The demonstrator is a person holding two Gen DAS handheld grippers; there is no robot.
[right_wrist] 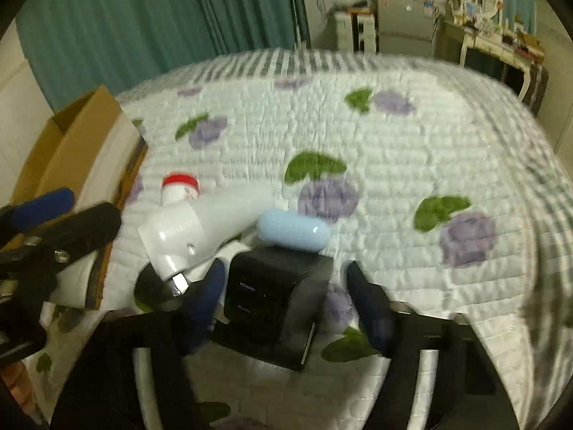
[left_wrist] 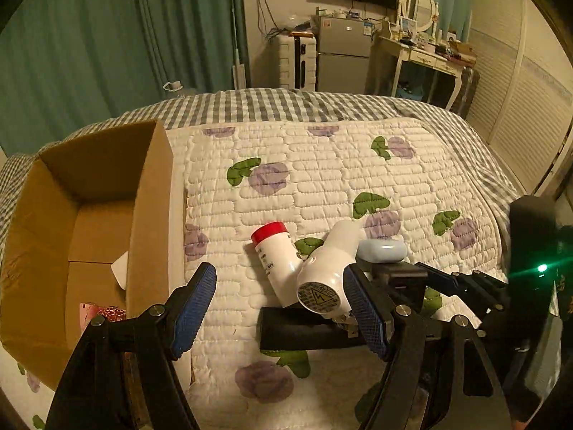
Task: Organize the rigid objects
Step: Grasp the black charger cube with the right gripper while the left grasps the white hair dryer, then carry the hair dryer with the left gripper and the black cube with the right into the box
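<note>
While both grippers gape, the black charger (right_wrist: 275, 301) sits between the right gripper (right_wrist: 286, 297) fingers (untouched).

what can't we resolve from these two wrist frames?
- Cardboard box contents: left wrist view, the near wall and the left tool hide most of the floor; only a white scrap and something pink show.
- Black charger: right wrist view is motion-blurred, so contact with the right tool is unclear.
- Red-capped bottle label: print too small.
- Light blue case: partly hidden behind the white plug adapter.
</note>
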